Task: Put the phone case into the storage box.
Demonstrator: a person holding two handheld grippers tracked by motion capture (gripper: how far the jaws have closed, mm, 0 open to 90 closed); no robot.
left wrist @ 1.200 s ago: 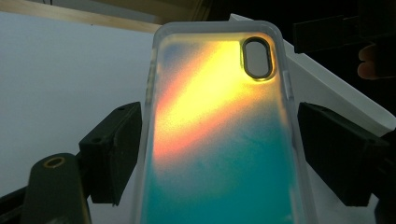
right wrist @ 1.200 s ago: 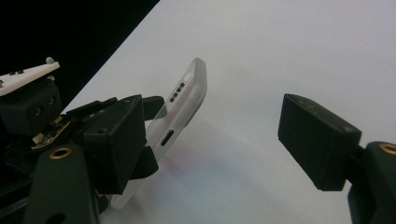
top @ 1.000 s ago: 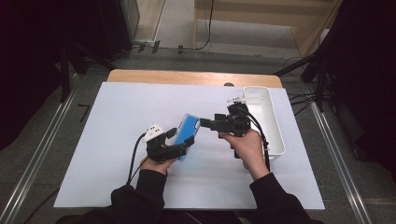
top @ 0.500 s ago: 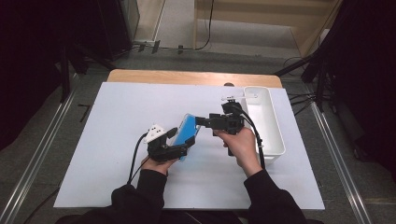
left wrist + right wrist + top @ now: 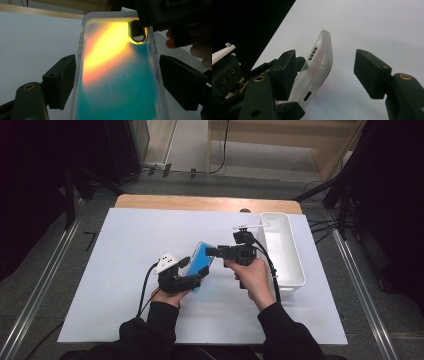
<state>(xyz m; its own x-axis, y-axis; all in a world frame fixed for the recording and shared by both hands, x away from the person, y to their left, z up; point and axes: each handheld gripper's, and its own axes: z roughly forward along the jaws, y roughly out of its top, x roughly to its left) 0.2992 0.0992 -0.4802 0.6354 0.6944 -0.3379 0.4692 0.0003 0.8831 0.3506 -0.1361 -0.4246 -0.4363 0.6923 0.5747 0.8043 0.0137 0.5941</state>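
Between the left claw's (image 5: 117,82) two black pads: a phone case (image 5: 117,75), translucent, teal with an orange-yellow flare, camera cutout at its far end. Gripped across its width, a pad against each long edge as far as the left gripper view tells (the right-hand pad perhaps a hair off the rim, hard to say). Held tilted, lifted off the tabletop (image 5: 125,250), far end raised toward the other hand.

At that far end: the right claw (image 5: 212,252), pointing sideways at the case (image 5: 200,262) in the high view. Jaws just been closing, yet parted, the case's frosted upper edge (image 5: 317,67) standing between them. One pad just beside the case's back, contact not certain; the other pad well apart from it, white surface visible in the gap. Not clamped on anything.

Farther out from the right claw, beyond the hand (image 5: 255,277) that holds it: a white rectangular bin (image 5: 292,265) along the tabletop's edge, a small white piece (image 5: 250,226) near its far corner. Behind the left claw (image 5: 192,275), a black cable (image 5: 145,287) trailing back past the left hand (image 5: 167,295) and dark sleeve. Beneath everything, a white sheet over the tabletop, with a strip of bare wood (image 5: 200,202) at the far side.
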